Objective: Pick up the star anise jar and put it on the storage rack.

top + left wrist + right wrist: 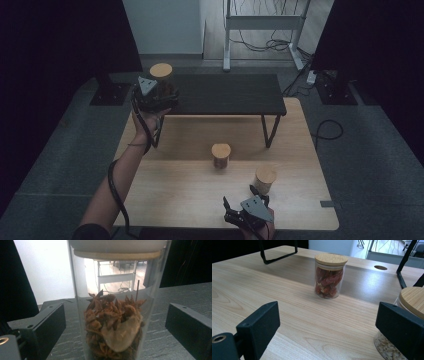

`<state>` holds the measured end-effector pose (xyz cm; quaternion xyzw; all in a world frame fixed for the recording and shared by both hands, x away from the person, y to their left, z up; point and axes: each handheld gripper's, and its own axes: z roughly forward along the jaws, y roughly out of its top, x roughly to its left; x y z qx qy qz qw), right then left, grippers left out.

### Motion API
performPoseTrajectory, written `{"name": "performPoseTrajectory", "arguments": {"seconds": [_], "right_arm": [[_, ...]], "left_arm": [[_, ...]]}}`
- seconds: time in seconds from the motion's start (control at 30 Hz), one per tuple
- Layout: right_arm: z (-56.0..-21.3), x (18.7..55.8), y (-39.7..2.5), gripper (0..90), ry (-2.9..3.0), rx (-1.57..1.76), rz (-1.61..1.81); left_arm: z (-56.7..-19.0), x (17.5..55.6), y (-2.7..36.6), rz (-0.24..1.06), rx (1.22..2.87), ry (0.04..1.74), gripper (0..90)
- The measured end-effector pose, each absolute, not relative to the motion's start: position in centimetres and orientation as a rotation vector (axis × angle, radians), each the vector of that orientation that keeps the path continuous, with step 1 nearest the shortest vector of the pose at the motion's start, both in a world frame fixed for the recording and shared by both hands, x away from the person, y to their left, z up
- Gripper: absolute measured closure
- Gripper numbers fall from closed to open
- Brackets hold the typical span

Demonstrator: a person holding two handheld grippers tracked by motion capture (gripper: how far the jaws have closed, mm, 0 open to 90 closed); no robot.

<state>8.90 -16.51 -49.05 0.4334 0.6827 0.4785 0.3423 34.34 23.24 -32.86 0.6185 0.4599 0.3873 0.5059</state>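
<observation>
At upper left of the high view, the left gripper (pixel 159 94) has its fingers apart around the clear glass star-anise jar with bamboo lid (pixel 113 315) on the dark raised shelf (pixel 235 95). Closing off-centre could tip it over the near edge. The right gripper (pixel 244 201), fingers apart, holds nothing.

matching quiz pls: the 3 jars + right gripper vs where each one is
1. star anise jar
2. red-filled jar
3. pale-seed jar
4. right gripper

a. near edge of the wooden table, open
b. middle of the wooden table
c. on the dark raised shelf, between the open left gripper jaws
d. just beside the right gripper's jaw

Pairs: 1-c, 2-b, 3-d, 4-a
</observation>
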Motion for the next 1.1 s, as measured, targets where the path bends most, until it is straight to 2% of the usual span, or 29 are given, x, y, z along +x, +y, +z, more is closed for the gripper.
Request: {"name": "performPoseTrajectory", "arguments": {"seconds": [0.53,1.1], "right_arm": [[-49.1,9.0,-16.5,5.0,1.779,1.132,1.241],[-49.1,8.6,-16.1,5.1,1.789,1.103,1.243]], "left_arm": [[-33.6,32.6,23.7,0.925,1.492,1.099,2.8],[-34.4,28.4,25.3,0.889,1.481,1.091,2.9]]}}
